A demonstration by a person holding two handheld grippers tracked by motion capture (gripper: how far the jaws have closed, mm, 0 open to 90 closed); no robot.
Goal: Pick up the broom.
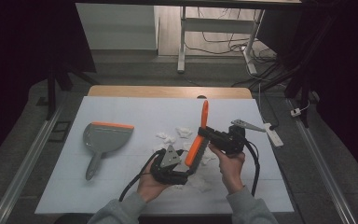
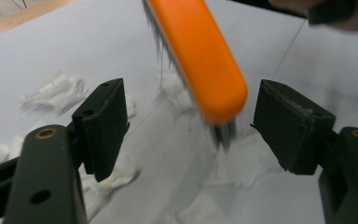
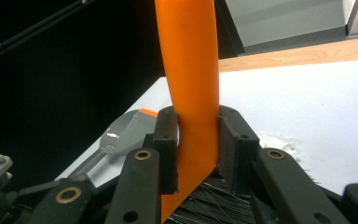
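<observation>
Clenched on the smooth orange plastic hand brush (image 3: pixel 191 93), the right gripper (image 1: pixel 214 136) holds it near the white worktop's (image 1: pixel 121 186) middle, its dark bristles over several crumpled white paper scraps (image 2: pixel 56 91). Beneath, the left gripper (image 2: pixel 189 121) gapes, released, around the brush tip. One grey plastic dustpan with an orange lip (image 1: pixel 103 136) lies toward the left edge.

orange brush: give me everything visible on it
The brush has a smooth orange back and handle, plastic by the look, with dark bristles underneath. The right gripper is shut on its handle; the long, tapered handle end rises past the jaws. The rounded head slants down over white paper scraps on the table, between the left gripper's open jaws, apparently untouched by them.
</observation>
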